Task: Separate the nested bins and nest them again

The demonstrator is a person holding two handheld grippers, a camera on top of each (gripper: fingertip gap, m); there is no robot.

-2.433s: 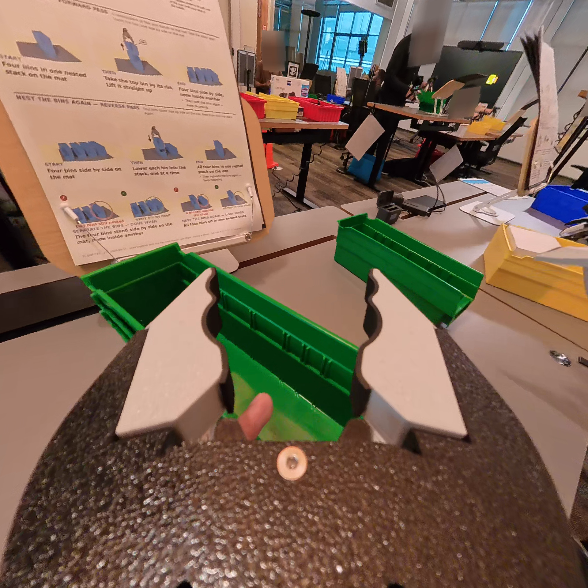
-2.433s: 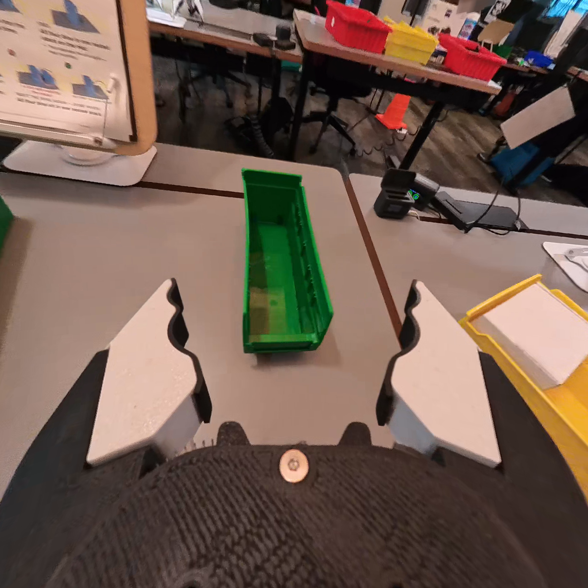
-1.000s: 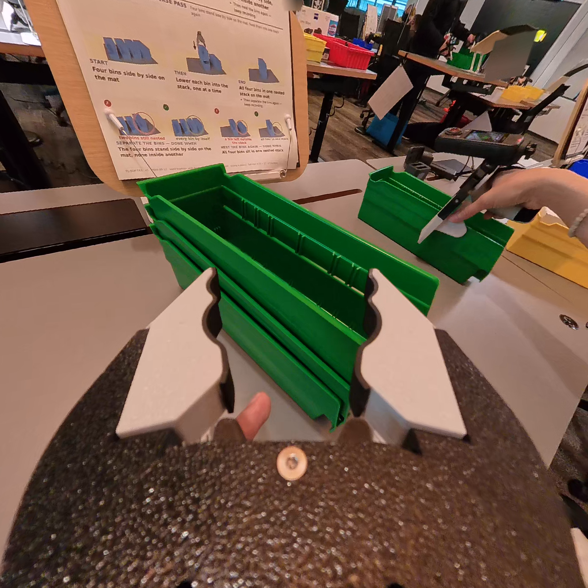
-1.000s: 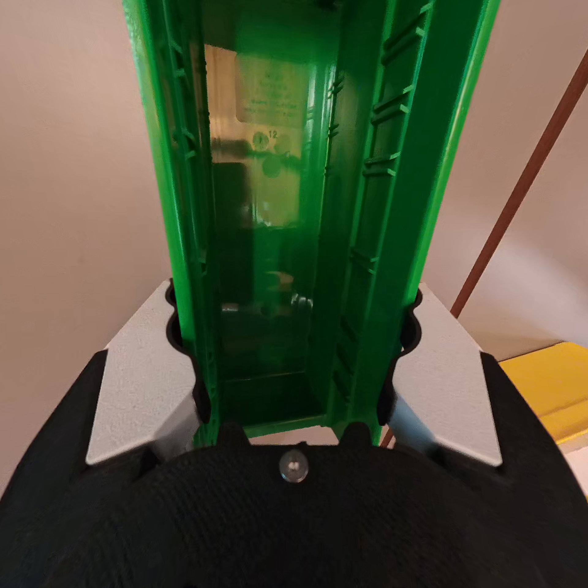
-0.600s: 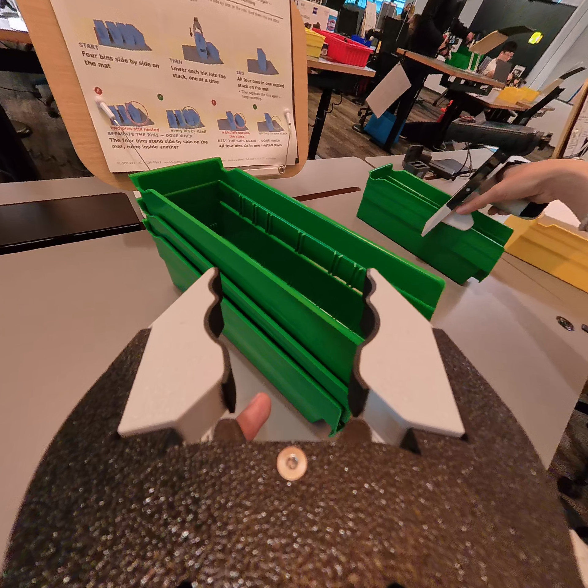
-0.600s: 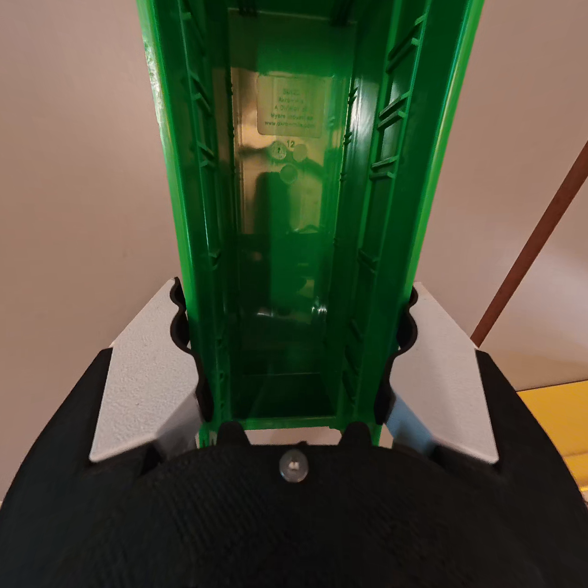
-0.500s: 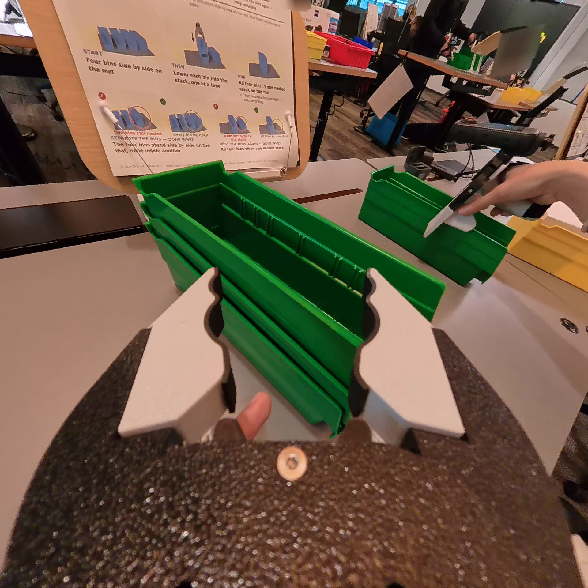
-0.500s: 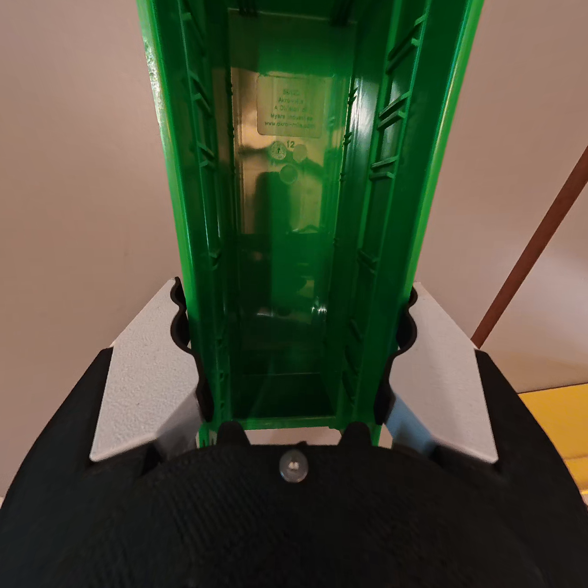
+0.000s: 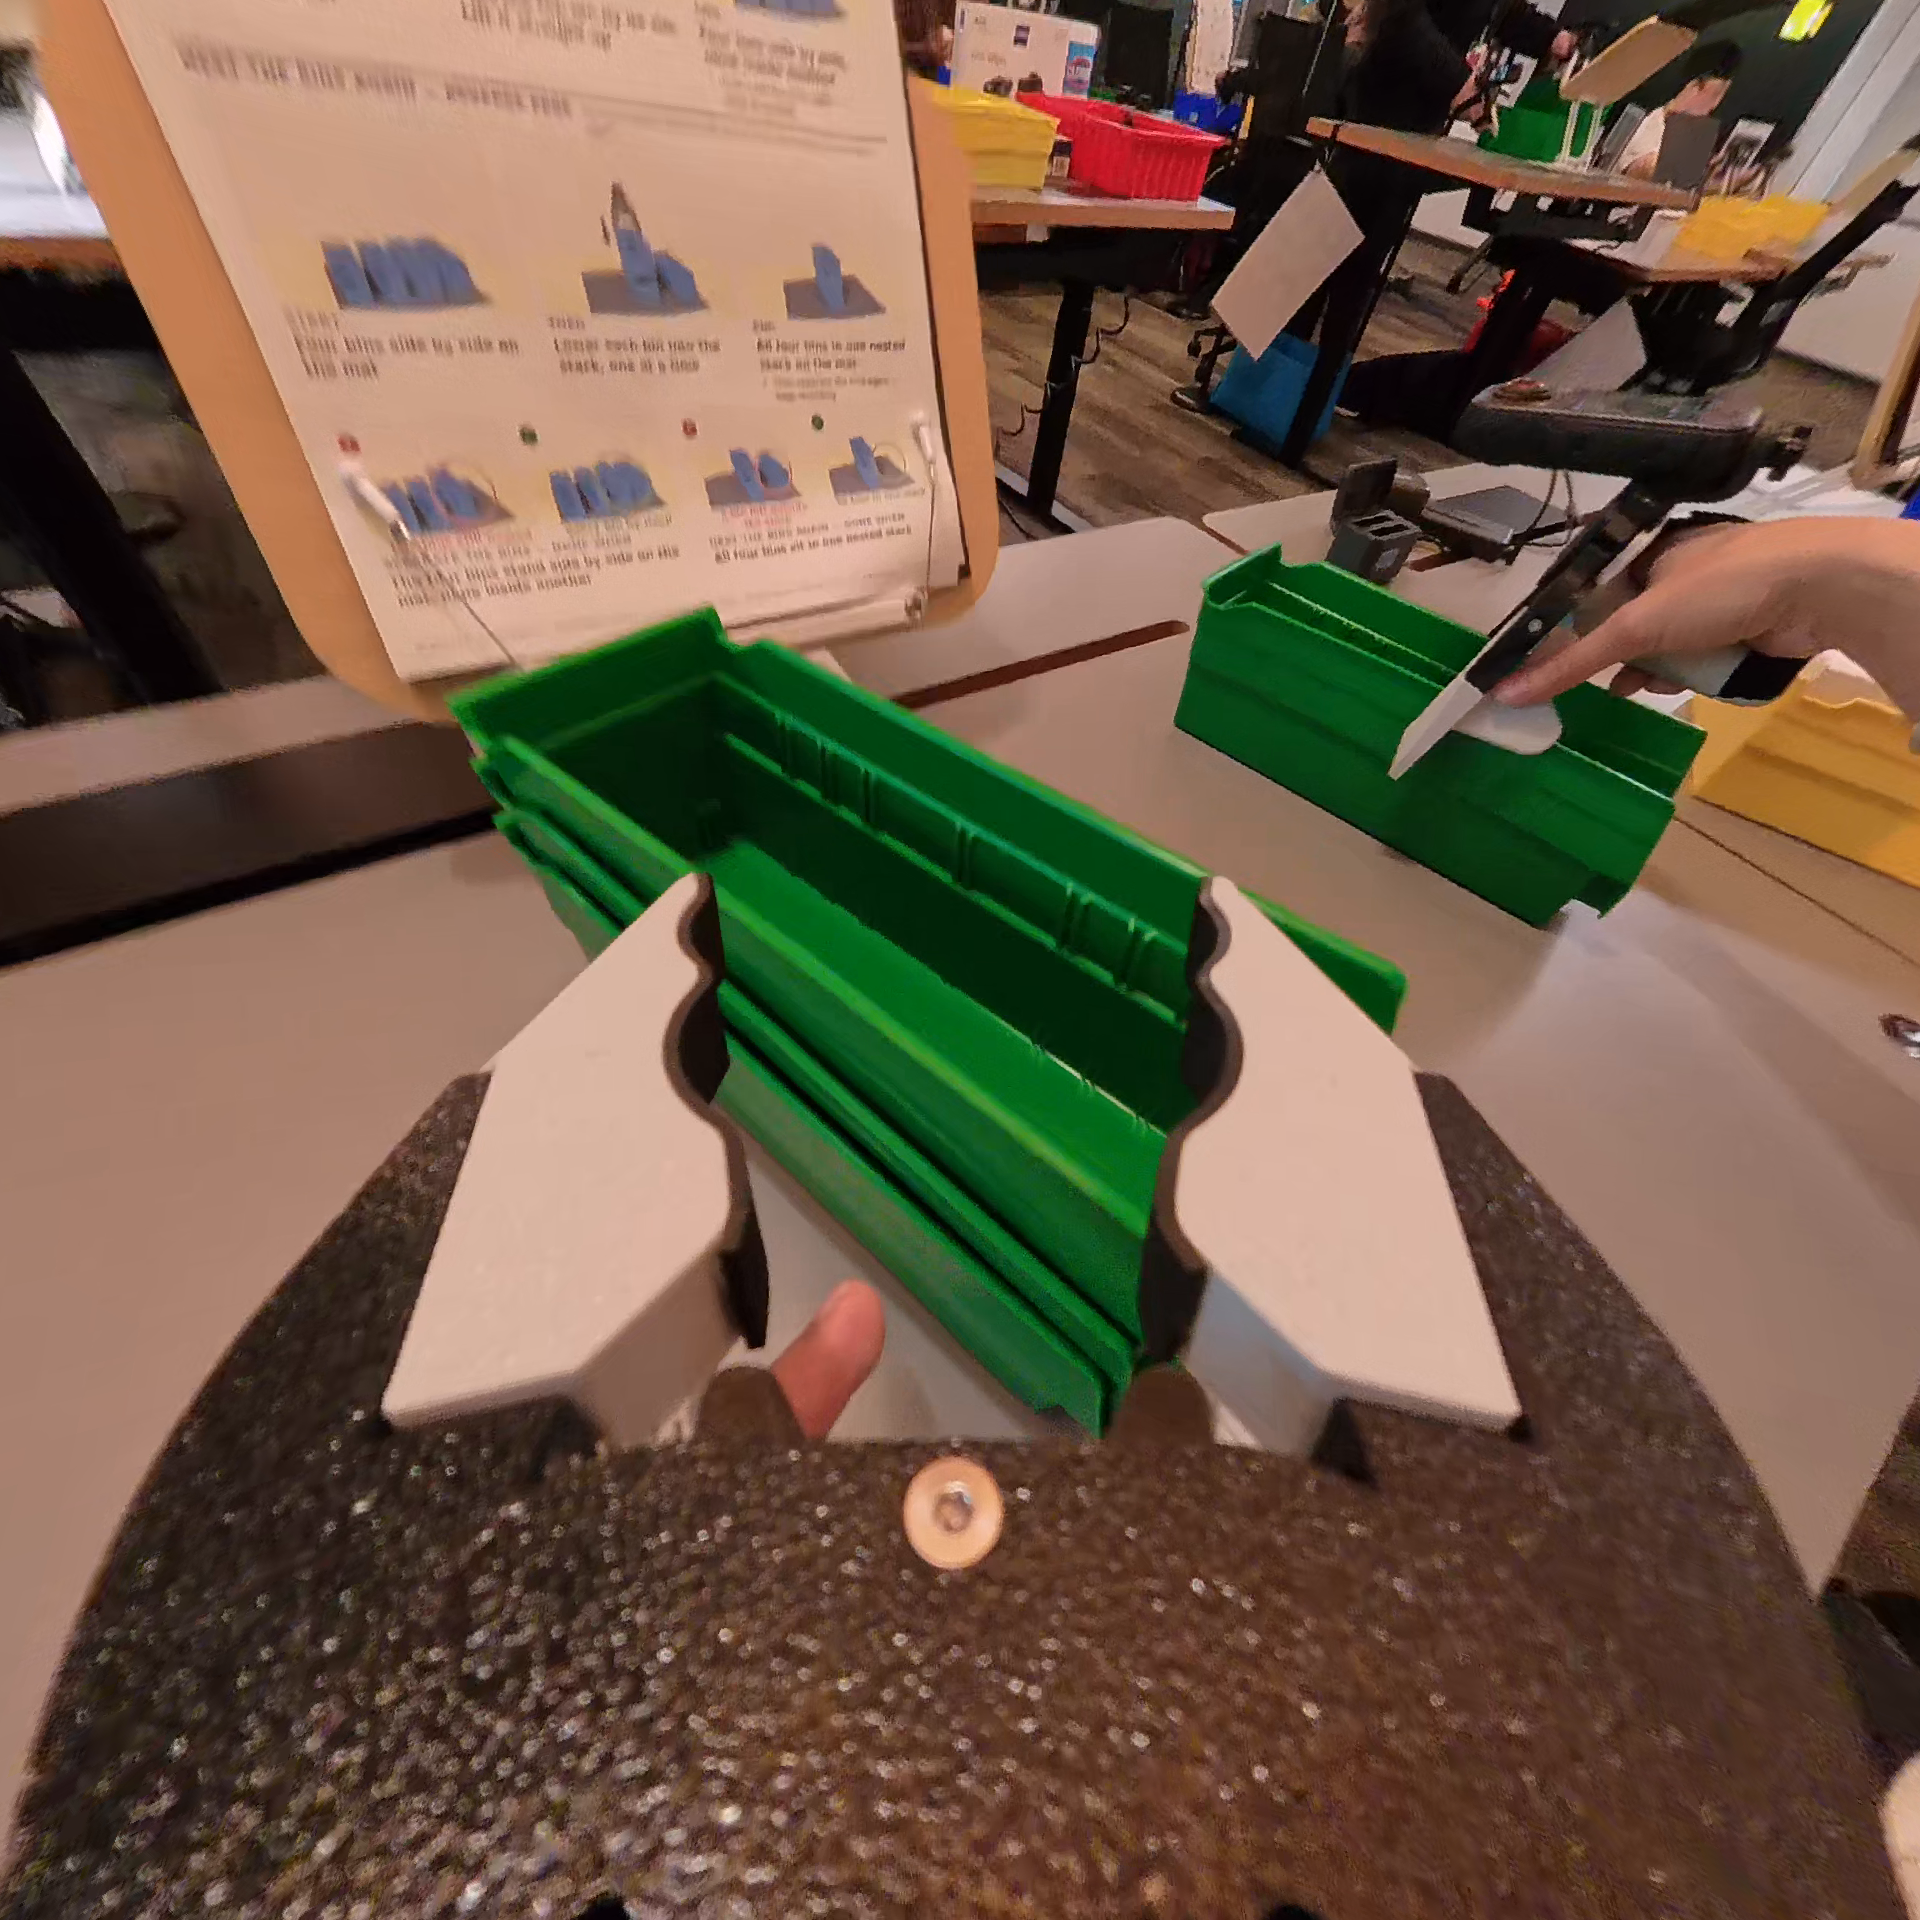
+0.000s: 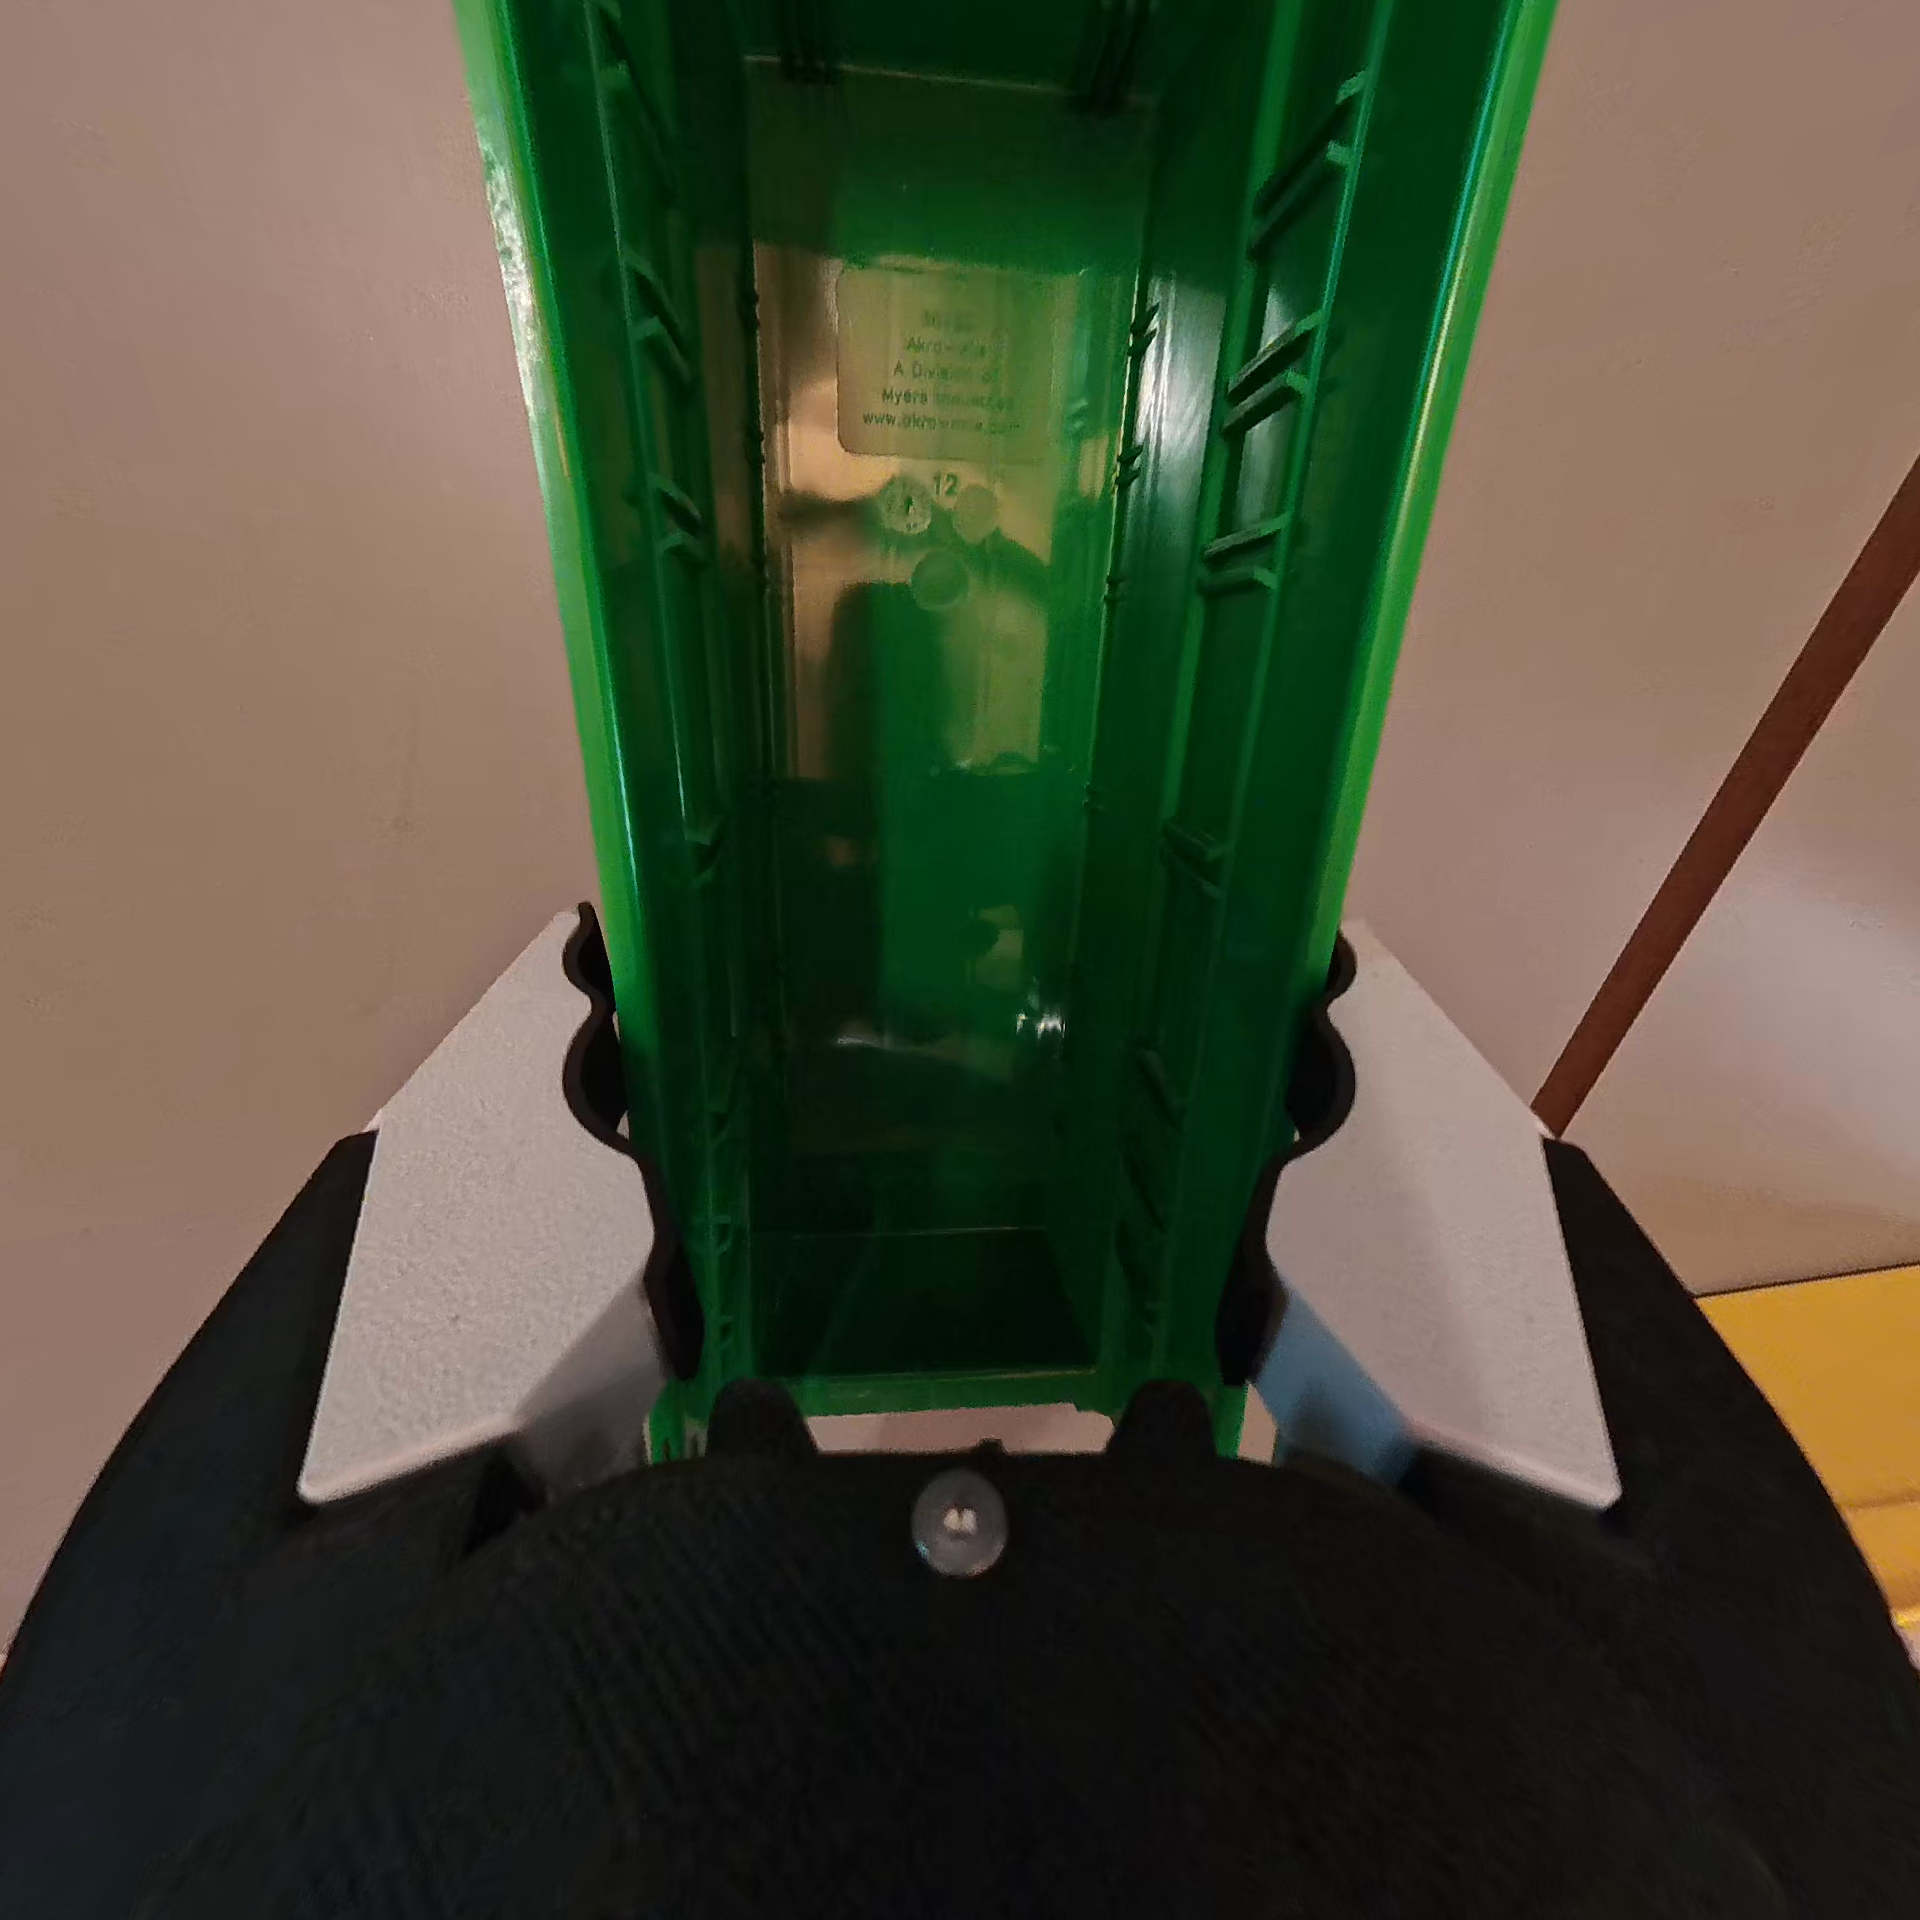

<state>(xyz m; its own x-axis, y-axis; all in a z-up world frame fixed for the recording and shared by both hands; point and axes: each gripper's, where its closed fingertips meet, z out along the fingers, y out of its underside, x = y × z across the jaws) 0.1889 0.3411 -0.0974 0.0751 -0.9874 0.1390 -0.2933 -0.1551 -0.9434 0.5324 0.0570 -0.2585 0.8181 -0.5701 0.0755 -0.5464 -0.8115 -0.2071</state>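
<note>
A stack of nested green bins (image 9: pixel 935 914) lies on the grey table (image 9: pixel 260 1091) in front of the poster. My left gripper (image 9: pixel 953 904) is open. Its fingers straddle the near end of the stack's left wall, one outside and one over the inside. A single green bin (image 9: pixel 1382 748) stands apart at the right. My right gripper (image 9: pixel 1475 722) spans it from above. In the right wrist view the right gripper (image 10: pixel 966 935) is shut on this bin (image 10: pixel 914 831), with both pads against its outer long walls near one end.
An instruction poster on a wooden board (image 9: pixel 582 312) stands behind the stack. A yellow bin (image 9: pixel 1808 769) sits just right of the single bin and also shows in the right wrist view (image 10: pixel 1849 1403). A brown seam (image 10: pixel 1745 727) crosses the table. Small dark devices (image 9: pixel 1382 540) lie behind.
The right gripper and its green bin turned slightly on the table, then held still. The left gripper tilted up a little and stays open around the stack's wall.
</note>
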